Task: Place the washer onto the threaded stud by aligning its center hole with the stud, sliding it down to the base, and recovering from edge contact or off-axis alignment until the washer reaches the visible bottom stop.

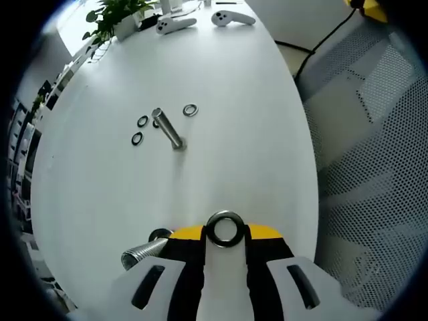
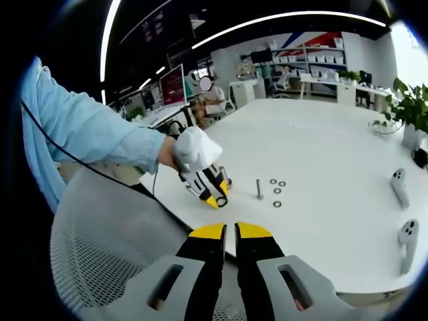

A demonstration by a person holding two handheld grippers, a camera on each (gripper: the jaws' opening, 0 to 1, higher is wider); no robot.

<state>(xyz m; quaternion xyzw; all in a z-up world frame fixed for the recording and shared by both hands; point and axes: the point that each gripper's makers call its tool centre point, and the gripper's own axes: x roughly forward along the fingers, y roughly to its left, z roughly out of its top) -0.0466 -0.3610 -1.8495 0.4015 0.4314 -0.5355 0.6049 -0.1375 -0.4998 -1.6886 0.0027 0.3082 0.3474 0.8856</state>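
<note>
Left gripper view: the left hand-held gripper (image 1: pixel 225 235) is closed on a washer (image 1: pixel 225 228) above the white desk (image 1: pixel 254 134). Farther off stands the threaded stud (image 1: pixel 167 129), three loose washers (image 1: pixel 190 110) around it, well apart from two controllers (image 1: pixel 233 18) and a plant (image 1: pixel 114 17).

Right gripper view: the right hand-held gripper (image 2: pixel 230 231) has its jaws together, holding nothing, above a mesh chair (image 2: pixel 107 234).

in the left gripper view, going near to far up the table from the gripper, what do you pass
left hand-held gripper shut on a washer → upright threaded stud with loose washers around it → two white controllers and a potted plant at the table's far end
</note>
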